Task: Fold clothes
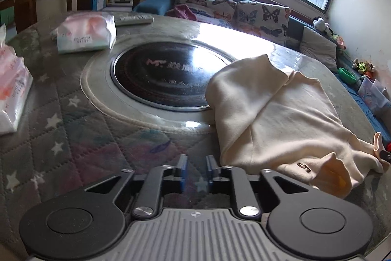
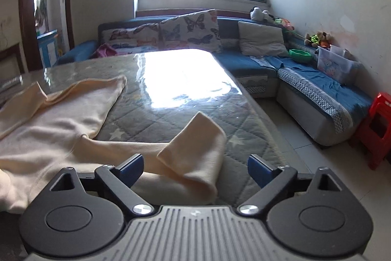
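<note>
Two tongs hover over the tabletop (image 1: 73, 129). Our left tongs (image 1: 197, 170) hold their jaws a narrow gap apart, gripping nothing, with the cream garment (image 1: 276, 119) lying just to their right, beside the dark round hotplate (image 1: 168, 75). Our right tongs (image 2: 195, 169) stand wide apart around a folded-over sleeve (image 2: 195, 153) near us. Two tissue packs (image 1: 85, 32) sit far left.
</note>
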Motion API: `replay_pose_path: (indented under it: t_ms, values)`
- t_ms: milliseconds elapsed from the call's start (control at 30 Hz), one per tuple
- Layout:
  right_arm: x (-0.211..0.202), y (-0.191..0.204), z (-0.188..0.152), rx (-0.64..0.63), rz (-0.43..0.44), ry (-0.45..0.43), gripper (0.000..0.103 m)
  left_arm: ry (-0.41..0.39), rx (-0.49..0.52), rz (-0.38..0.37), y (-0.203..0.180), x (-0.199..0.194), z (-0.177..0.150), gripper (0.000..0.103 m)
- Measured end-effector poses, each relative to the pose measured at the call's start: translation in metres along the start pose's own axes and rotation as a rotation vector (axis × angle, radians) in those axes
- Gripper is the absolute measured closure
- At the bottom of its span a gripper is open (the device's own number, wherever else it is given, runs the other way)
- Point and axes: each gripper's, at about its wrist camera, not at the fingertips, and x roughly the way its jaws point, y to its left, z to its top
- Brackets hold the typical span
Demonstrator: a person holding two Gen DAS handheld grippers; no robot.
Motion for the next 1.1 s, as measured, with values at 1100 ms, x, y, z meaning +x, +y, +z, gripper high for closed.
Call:
replay_pose_path:
  t_ms: [1100]
  values:
    - [0.029,0.009,0.021,-0.09,0.12,-0.03,0.0,-0.084,0.335,-0.128,-0.12,0.07,0.064,0.056]
